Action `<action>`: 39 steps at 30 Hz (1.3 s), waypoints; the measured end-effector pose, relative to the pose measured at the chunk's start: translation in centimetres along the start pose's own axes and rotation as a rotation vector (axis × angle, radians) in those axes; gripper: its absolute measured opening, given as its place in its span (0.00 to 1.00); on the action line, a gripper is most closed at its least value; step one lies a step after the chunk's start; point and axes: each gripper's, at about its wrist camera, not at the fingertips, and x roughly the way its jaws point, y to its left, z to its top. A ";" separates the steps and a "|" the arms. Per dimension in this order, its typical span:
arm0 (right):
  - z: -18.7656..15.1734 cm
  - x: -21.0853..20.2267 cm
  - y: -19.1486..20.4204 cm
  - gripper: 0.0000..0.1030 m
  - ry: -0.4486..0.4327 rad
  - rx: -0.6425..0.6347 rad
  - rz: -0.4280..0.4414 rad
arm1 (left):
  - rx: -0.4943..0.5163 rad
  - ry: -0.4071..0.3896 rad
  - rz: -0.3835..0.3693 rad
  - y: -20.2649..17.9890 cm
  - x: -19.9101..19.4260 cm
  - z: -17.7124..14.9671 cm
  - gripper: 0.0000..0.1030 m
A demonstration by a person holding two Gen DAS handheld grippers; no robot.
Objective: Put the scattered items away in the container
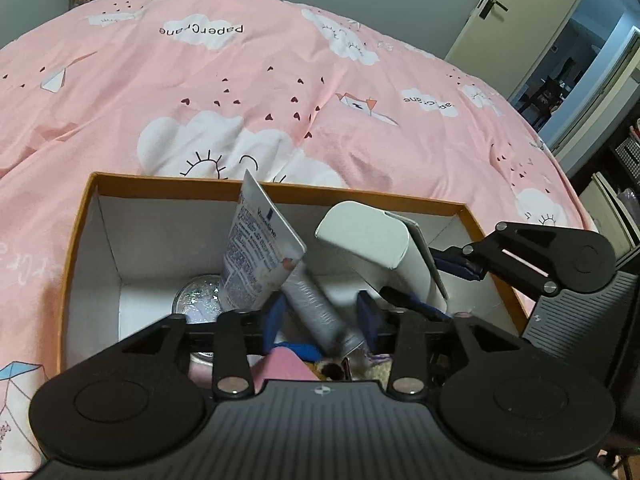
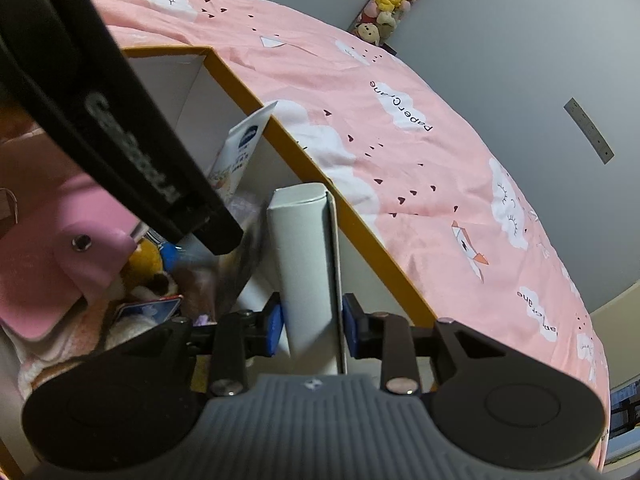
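An orange-rimmed cardboard box (image 1: 280, 190) with white inner walls sits on the pink bed. My left gripper (image 1: 322, 320) hangs over it with its jaws apart; a blurred grey tube (image 1: 320, 312) lies between them without being pinched. A white Vaseline tube (image 1: 258, 248) leans upright inside, and a glitter jar (image 1: 196, 300) sits on the bottom. My right gripper (image 2: 312, 326) is inside the box (image 2: 304, 152), blue pads (image 2: 274, 322) on either side of a tall white carton (image 2: 304, 256), which also shows in the left wrist view (image 1: 372, 244). The right gripper shows there too (image 1: 444, 284).
A pink snap wallet (image 2: 60, 256), plush toys and small packets fill the near part of the box. The left gripper's body (image 2: 120, 128) crosses the right wrist view. The pink cloud-print duvet (image 1: 280, 92) surrounds the box. A door and shelves stand at the right.
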 end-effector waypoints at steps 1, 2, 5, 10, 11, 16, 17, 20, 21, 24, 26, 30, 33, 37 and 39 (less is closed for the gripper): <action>0.1 0.0 -0.1 0.31 0.000 0.001 0.000 | 0.001 -0.005 0.001 0.0 -0.2 0.0 0.49; 0.1 -0.1 -0.1 0.31 0.001 0.001 -0.001 | 0.003 -0.008 -0.001 0.0 -0.4 0.0 0.49; 0.1 -0.2 -0.1 0.31 0.007 -0.002 -0.005 | -0.005 -0.023 -0.011 0.1 -1.2 -0.1 0.49; 0.2 -0.7 -0.1 0.32 -0.002 -0.005 0.007 | -0.013 -0.054 0.005 0.3 -2.7 -0.3 0.49; 0.2 -0.9 0.0 0.33 -0.004 -0.004 0.017 | -0.015 -0.057 0.012 0.3 -3.0 -0.4 0.49; 0.3 -1.2 0.6 0.36 0.000 0.011 0.072 | -0.012 -0.068 0.038 0.4 -4.1 -1.1 0.49; 0.4 -1.3 0.9 0.36 -0.004 0.003 0.064 | -0.004 -0.072 0.047 0.4 -4.3 -1.2 0.49; 0.7 -1.8 0.9 0.36 -0.019 0.012 0.069 | 0.026 -0.080 0.066 0.2 -4.8 -1.8 0.49; 0.8 -2.0 0.8 0.36 -0.024 0.019 0.073 | 0.034 -0.078 0.072 0.2 -4.9 -1.9 0.49; 0.9 -2.7 0.8 0.36 -0.030 0.024 0.069 | 0.054 -0.076 0.086 0.1 -5.2 -2.3 0.49; 0.8 -3.5 1.1 0.36 -0.034 0.027 0.065 | 0.071 -0.080 0.088 0.1 -5.5 -2.7 0.49; 0.5 -4.9 1.6 0.36 -0.038 0.043 0.058 | 0.116 -0.094 0.109 -0.3 -6.4 -3.1 0.49; 0.4 -5.8 1.6 0.36 -0.043 0.082 0.045 | 0.140 -0.113 0.104 -0.6 -7.6 -3.3 0.49; 0.3 -7.7 1.8 0.36 -0.044 0.153 0.031 | 0.175 -0.137 0.097 -1.4 -9.5 -4.1 0.49; 0.1 -8.7 2.0 0.37 -0.042 0.200 0.014 | 0.193 -0.142 0.097 -1.9 -10.4 -4.6 0.49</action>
